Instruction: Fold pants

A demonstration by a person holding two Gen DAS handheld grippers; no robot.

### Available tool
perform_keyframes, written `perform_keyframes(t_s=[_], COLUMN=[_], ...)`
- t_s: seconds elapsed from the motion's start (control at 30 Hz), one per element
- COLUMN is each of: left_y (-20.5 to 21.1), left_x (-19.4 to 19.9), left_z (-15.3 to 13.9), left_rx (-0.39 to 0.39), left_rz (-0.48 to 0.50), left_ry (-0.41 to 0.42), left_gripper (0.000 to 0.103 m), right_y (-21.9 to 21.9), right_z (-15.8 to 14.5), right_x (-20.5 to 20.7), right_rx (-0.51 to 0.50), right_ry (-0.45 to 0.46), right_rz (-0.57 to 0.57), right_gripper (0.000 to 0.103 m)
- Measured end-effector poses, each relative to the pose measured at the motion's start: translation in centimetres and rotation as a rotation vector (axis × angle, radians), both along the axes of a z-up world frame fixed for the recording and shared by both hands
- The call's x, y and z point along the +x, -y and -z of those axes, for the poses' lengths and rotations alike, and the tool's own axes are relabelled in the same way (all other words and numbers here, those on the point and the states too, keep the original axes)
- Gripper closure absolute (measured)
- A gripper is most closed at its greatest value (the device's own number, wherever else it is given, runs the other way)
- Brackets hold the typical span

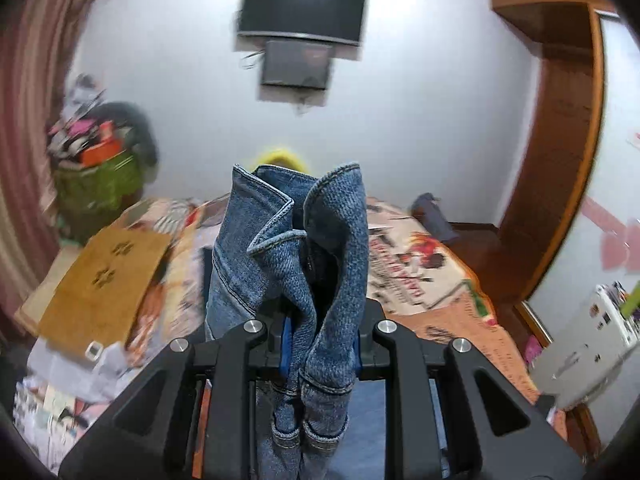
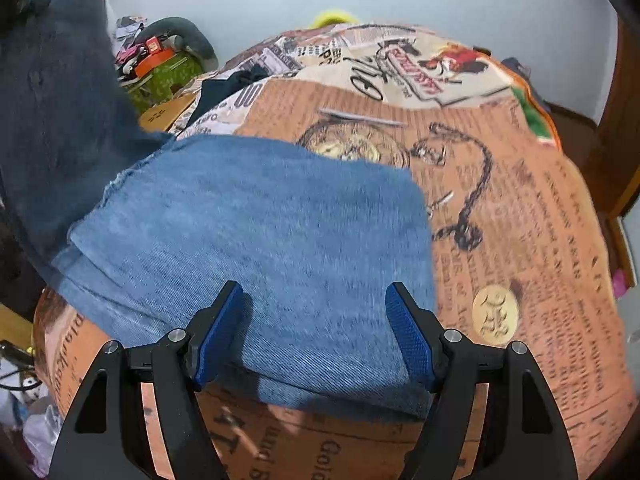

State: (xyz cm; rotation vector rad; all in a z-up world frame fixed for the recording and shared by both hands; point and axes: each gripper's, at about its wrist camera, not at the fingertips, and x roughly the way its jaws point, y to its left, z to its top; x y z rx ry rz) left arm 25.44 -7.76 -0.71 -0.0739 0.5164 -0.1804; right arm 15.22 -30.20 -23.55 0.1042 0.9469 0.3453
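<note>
The pants are blue jeans. In the left wrist view my left gripper [image 1: 320,344] is shut on a bunched end of the jeans [image 1: 296,248], held up above the bed with hems sticking up past the fingers. In the right wrist view the rest of the jeans [image 2: 260,248] lies flat on the printed bedspread [image 2: 520,240], and a darker part rises up at the left edge [image 2: 52,100]. My right gripper [image 2: 314,328] is open, its blue pads [image 2: 218,332] standing apart just over the near edge of the denim, holding nothing.
A wall screen [image 1: 302,10] hangs ahead. A green basket of clutter [image 1: 96,176] and a brown board [image 1: 104,276] are left of the bed. A wooden wardrobe [image 1: 560,140] stands right. A white device [image 1: 592,344] is at the right. A dark garment [image 2: 232,88] lies far on the bed.
</note>
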Motion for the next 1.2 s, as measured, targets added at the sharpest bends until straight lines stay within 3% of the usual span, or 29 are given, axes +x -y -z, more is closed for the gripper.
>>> perform_keyframes(t_s=[0.17,0.3,0.57,0.63,0.73,0.83,1.03,1.2], left_y=[7.1,12.4,19.5,20.8,21.8,22.3,20.6,17.2], left_x=[1.9,3.4,3.9,3.9,3.4,2.3,1.9,4.7], left_z=[-0.3,1.9,10.1,12.0,13.5,13.3,10.2,9.8], left_rx=[0.015,0.041,0.125,0.137,0.134,0.143,0.206,0.338], left_rz=[0.126,0.207,0.371,0.419,0.439,0.457,0.391,0.284], left_ry=[-0.028,-0.101,-0.386,-0.495,-0.549,-0.533,-0.339,-0.234], left_gripper=[0.083,0.083,0.079,0.061,0.038,0.028,0.003,0.001], right_y=[0.9,1.6,4.7,5.5,6.4,6.8,6.4,5.3], right_z=[0.1,-0.1,-1.0,-1.0,-1.0,-1.0,-0.9,-1.0], right_x=[0.0,-0.7,-2.7,-3.2,-3.9,-4.6,-5.1,-4.8], right_rx=[0.049,0.061,0.106,0.114,0.112,0.128,0.125,0.133], right_ry=[-0.015,-0.01,-0.007,-0.01,-0.016,-0.025,-0.036,-0.042], right_rz=[-0.006,-0.008,0.046,0.062,0.081,0.092,0.086,0.059], right_gripper=[0.032,0.032,0.032,0.032,0.032,0.032,0.032,0.032])
